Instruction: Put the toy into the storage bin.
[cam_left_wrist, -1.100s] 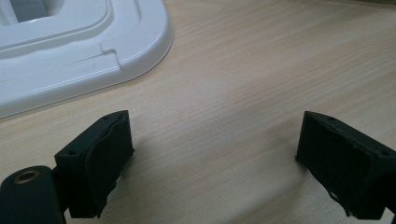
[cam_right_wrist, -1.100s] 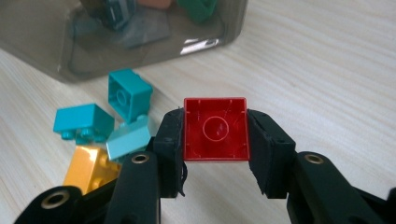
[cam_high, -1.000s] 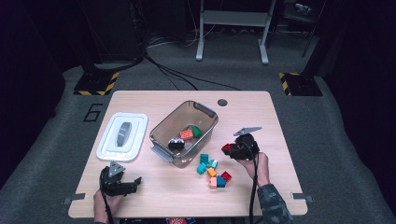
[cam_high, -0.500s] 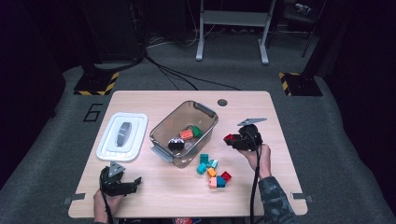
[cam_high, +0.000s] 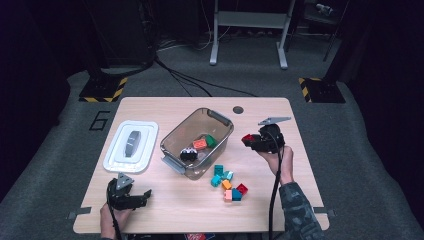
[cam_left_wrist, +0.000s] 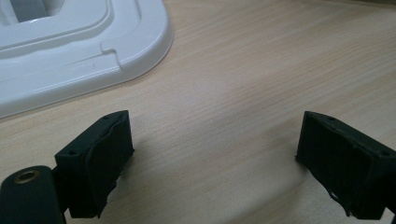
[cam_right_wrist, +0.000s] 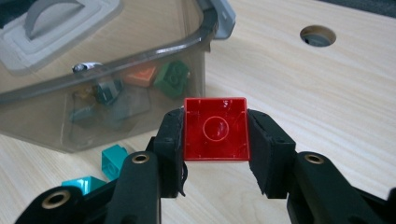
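My right gripper (cam_high: 250, 140) (cam_right_wrist: 215, 140) is shut on a red brick (cam_high: 247, 138) (cam_right_wrist: 216, 135), held above the table just right of the clear bin (cam_high: 172, 140) (cam_right_wrist: 42, 119). The brick's hollow underside faces the right gripper view's camera. Inside the bin lie an orange brick (cam_high: 199, 144) (cam_right_wrist: 142, 74), a green brick (cam_high: 210, 141) (cam_right_wrist: 173, 78) and a black-and-white piece (cam_high: 188, 154). Several loose bricks (cam_high: 228, 183), teal, orange, pink and red, lie in front of the bin. My left gripper (cam_high: 145, 196) (cam_left_wrist: 212, 163) rests open near the table's front left, nothing between its jaws.
A white lid (cam_high: 131, 145) (cam_left_wrist: 70, 46) with a grey handle lies left of the bin. A round cable hole (cam_high: 238, 109) (cam_right_wrist: 318, 35) sits near the table's far edge. Bare wood lies right of the right gripper and between the left gripper and the loose bricks.
My right gripper has risen with the red brick and moved away from the loose bricks toward the far side, beside the bin. The left gripper has stayed put.
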